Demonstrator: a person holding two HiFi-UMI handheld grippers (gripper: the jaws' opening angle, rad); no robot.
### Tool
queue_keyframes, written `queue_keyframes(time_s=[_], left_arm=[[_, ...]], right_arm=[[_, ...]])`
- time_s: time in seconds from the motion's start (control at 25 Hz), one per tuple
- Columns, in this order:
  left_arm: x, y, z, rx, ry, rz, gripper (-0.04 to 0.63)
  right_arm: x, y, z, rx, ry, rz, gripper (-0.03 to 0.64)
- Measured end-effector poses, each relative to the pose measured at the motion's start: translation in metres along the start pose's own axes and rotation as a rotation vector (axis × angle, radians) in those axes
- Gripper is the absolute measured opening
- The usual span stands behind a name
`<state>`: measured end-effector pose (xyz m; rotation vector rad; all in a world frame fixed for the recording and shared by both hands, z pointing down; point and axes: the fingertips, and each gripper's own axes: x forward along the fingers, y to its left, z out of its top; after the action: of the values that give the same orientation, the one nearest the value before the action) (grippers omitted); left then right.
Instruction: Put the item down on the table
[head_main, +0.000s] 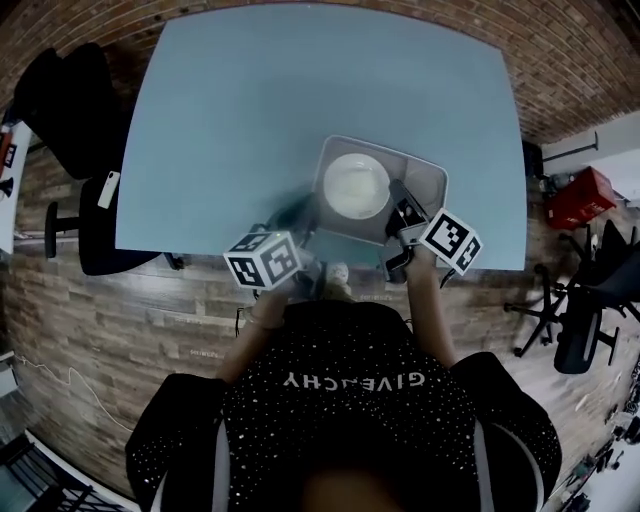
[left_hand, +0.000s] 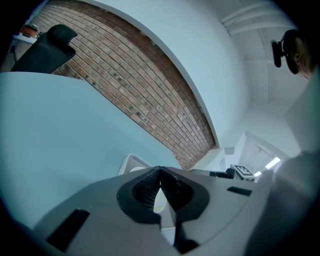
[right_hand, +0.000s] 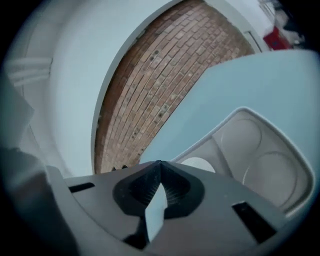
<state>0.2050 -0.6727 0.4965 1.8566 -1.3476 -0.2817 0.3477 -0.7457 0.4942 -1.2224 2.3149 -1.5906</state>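
Note:
A grey compartment tray (head_main: 425, 180) sits at the near edge of the blue table (head_main: 250, 110), with a white round dish (head_main: 355, 183) in it. My left gripper (head_main: 303, 213) is at the tray's left rim. In the left gripper view its jaws (left_hand: 160, 169) are closed tip to tip where the tray's corner (left_hand: 131, 162) runs in. My right gripper (head_main: 400, 203) is at the tray's near right side. In the right gripper view it (right_hand: 159, 164) is also closed, right where the tray's rim (right_hand: 220, 125) reaches it. I cannot tell whether the tray rests on the table or hangs just above it.
A black office chair (head_main: 70, 100) stands left of the table and another (head_main: 580, 320) to the right, near a red box (head_main: 582, 195). A brick wall (left_hand: 150, 100) lies beyond the table's far edge. The person's torso fills the near side.

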Motion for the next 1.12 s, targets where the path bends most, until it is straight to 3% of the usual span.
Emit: queue_keyframes(time_s=[0.08, 0.2, 0.48, 1.12], left_arm=[[0.004, -0.01, 0.0, 0.021, 0.008, -0.018, 0.011], [0.008, -0.022, 0.0, 0.044, 0.018, -0.033, 0.011], [0.014, -0.03, -0.006, 0.081, 0.04, -0.04, 0.011], [0.012, -0.021, -0.013, 0.063, 0.058, -0.019, 0.011]], right_arm=[[-0.01, 0.002, 0.001, 0.111, -0.027, 0.054, 0.011], [-0.02, 0.002, 0.002, 0.189, -0.043, 0.096, 0.011], [-0.028, 0.001, -0.001, 0.189, -0.038, 0.1, 0.011], [-0.026, -0.01, -0.011, 0.257, -0.022, 0.096, 0.011]])
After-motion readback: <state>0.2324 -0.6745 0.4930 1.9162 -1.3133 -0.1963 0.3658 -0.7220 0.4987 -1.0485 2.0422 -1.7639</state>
